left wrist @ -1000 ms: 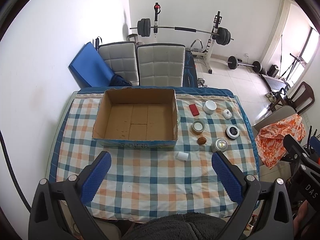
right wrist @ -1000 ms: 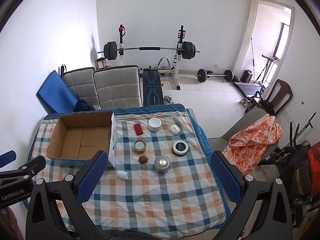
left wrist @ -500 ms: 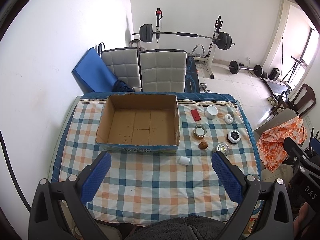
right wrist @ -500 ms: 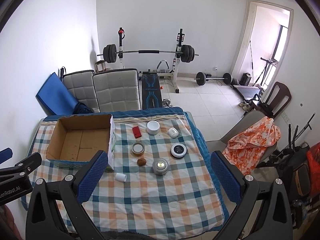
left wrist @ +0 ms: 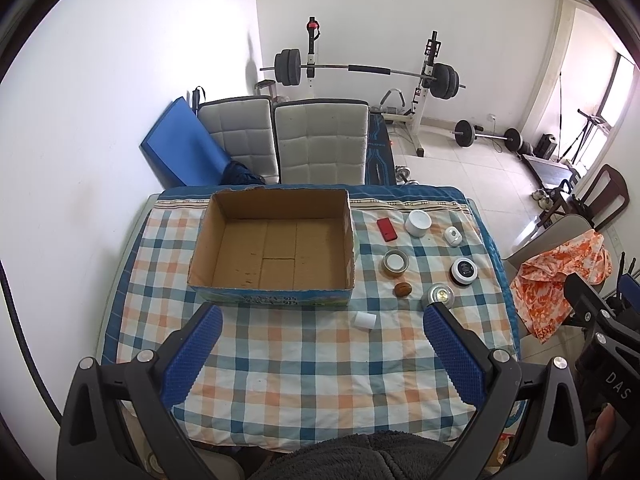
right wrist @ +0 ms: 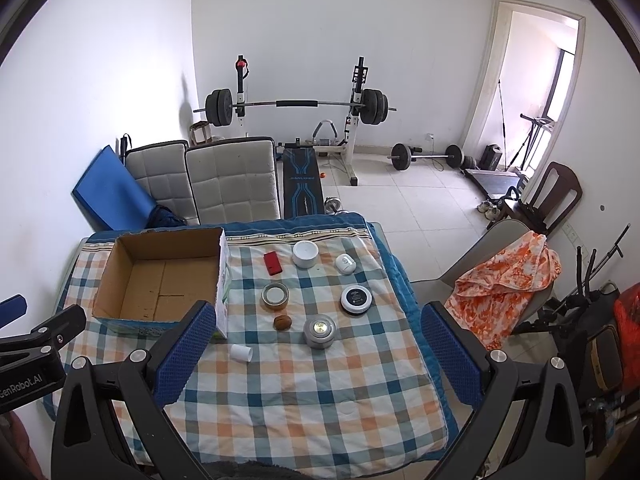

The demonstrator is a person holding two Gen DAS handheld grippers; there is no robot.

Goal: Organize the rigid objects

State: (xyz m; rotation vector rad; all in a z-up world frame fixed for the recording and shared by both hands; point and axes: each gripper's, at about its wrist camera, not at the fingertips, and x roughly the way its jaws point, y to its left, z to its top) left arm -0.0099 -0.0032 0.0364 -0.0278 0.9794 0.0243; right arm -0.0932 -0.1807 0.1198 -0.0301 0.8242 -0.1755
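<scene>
My left fingers (left wrist: pixel 322 344) are spread wide apart and hold nothing, hanging above the near part of the tabletop (left wrist: pixel 280 380) with its checked cloth. My right fingers (right wrist: pixel 314 344) are just as wide apart and empty, over the same cloth. Beyond them, an open cardboard box (left wrist: pixel 272 248) sits on the left half, nothing inside it. To its right the small things lie apart from one another: a white cylinder (left wrist: pixel 365 320) on its side nearest me, a brown nut (left wrist: pixel 403 290), a silver puck light (left wrist: pixel 440 294), a tape roll (left wrist: pixel 396 261), a black-and-white round jar (left wrist: pixel 464 270), a red case (left wrist: pixel 387 230), a white bowl (left wrist: pixel 418 223) and a small white device (left wrist: pixel 453 236).
</scene>
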